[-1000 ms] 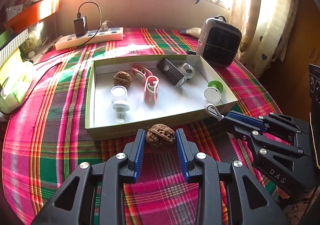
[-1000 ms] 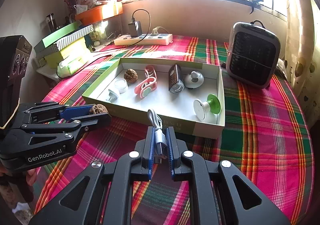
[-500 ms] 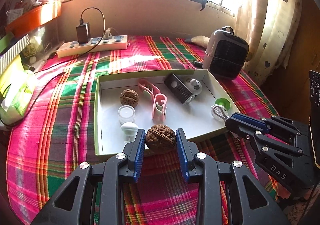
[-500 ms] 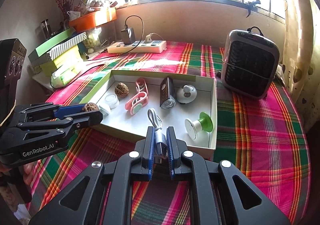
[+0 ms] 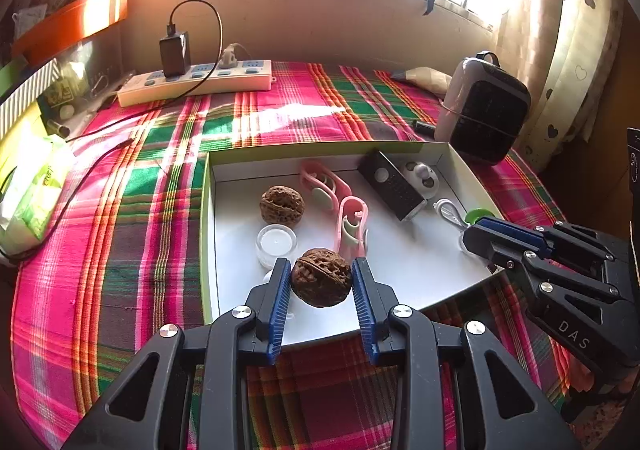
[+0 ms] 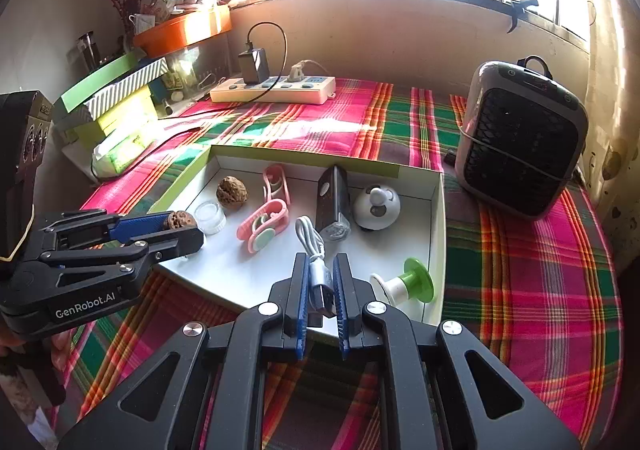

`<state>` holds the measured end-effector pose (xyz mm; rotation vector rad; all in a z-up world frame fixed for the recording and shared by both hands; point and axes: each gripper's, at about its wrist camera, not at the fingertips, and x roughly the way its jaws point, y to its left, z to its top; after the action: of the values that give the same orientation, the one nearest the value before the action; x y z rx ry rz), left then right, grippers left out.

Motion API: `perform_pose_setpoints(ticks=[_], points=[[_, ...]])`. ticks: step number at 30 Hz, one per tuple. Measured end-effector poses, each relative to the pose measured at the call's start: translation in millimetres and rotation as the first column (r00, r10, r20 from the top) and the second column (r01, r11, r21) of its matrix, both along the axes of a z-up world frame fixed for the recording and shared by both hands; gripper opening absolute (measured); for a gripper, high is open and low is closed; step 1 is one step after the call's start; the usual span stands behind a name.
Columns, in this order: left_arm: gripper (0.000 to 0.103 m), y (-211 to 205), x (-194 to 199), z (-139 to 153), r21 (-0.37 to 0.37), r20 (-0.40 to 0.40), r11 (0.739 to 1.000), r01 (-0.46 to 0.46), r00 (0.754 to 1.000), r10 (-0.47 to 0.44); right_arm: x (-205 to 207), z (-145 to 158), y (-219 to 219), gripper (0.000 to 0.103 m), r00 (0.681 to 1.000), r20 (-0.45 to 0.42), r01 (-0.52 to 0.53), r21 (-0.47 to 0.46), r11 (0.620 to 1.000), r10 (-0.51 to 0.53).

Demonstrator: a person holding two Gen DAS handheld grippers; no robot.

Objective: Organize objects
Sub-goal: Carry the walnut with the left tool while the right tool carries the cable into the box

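Both tongs moved fwd over the box point(image 5: 206, 210): left gripper point(image 5: 321, 282) clamps walnut point(image 5: 321, 282), right gripper point(image 6: 320, 286) pinches USB cable point(image 6: 316, 266); we're ready to drop.

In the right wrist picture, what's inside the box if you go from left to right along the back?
Walnut → pink clip → black gadget → round white gadget.

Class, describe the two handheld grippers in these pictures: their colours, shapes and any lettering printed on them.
Both are black plastic with angular, cut-out linkage arms joined by silver round-headed screws. The fingers carry ribbed blue pads. The left gripper bears white "GenRobot.AI" lettering on its side; the right gripper shows "DAS" in white. No cables or sleeves are visible.
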<state>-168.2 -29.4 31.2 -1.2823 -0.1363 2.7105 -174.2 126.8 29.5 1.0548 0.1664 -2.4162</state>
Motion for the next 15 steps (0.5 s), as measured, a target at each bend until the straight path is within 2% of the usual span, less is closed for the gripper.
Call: perform_pose_setpoints(ticks=[15], points=[[0.029, 4, -12, -2, -0.02, -0.004, 1.0, 0.007, 1.0, -0.007, -17, -12, -11, 0.012, 0.999, 0.039, -0.033, 0.024, 0.999, 0.032]])
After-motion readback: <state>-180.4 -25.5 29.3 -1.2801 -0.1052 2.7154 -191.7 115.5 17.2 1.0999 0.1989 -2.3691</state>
